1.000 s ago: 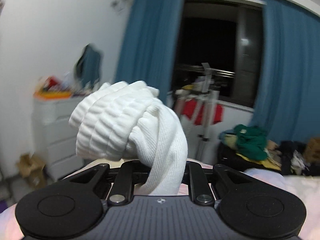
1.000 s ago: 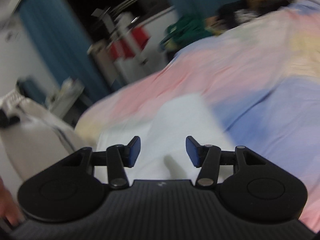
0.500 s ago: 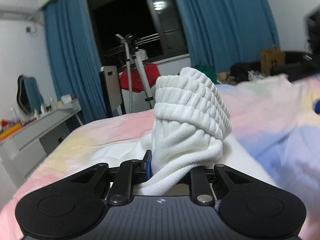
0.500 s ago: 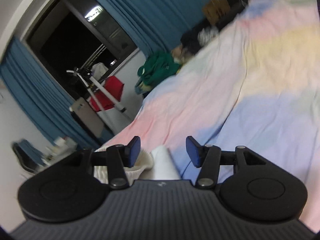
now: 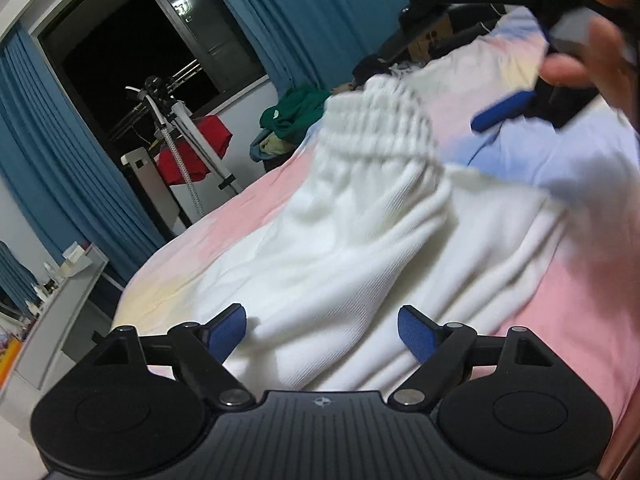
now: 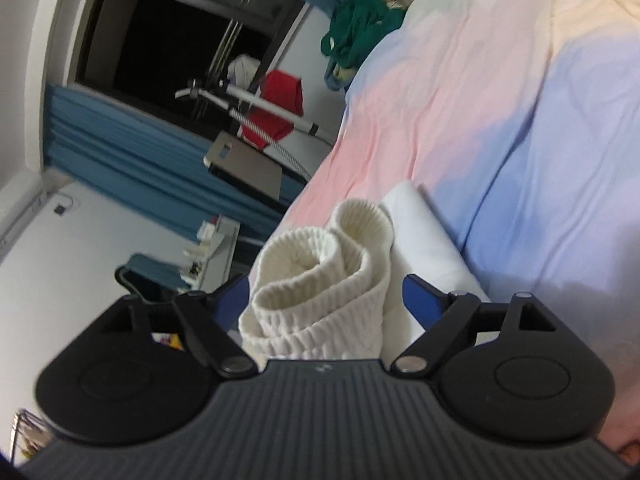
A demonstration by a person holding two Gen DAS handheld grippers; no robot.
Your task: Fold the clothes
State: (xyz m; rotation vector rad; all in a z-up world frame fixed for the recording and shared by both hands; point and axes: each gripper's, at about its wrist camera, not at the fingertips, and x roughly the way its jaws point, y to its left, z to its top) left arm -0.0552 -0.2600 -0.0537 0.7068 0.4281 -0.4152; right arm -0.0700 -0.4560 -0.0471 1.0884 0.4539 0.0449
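Observation:
A white knitted garment (image 5: 360, 248) lies spread on the bed, and its ribbed cuff (image 5: 380, 132) stands up at the far end. My left gripper (image 5: 322, 336) hangs low over it, jaws opening wide. Cloth lies between the pads, which do not press it. At the top right a hand (image 5: 600, 48) holds the other gripper, and one blue pad (image 5: 504, 110) shows. In the right wrist view the curled ribbed cuff (image 6: 320, 276) sits between the jaws of my right gripper (image 6: 326, 300). Those jaws are opening too, clear of the knit. Flat white cloth (image 6: 424, 232) lies beyond.
The bed sheet (image 6: 520, 120) is pastel pink, blue and yellow. Beyond its far edge are a steamer stand with red cloth (image 5: 188, 152), a pile of green clothes (image 5: 296, 112), blue curtains (image 5: 72, 168) and a dark window. A white dresser (image 5: 68, 292) stands at the left.
The left gripper came down to the bed and let go of the bunched white garment, which now lies spread out. The right gripper's jaws widened, and the ribbed cuff now sits between them.

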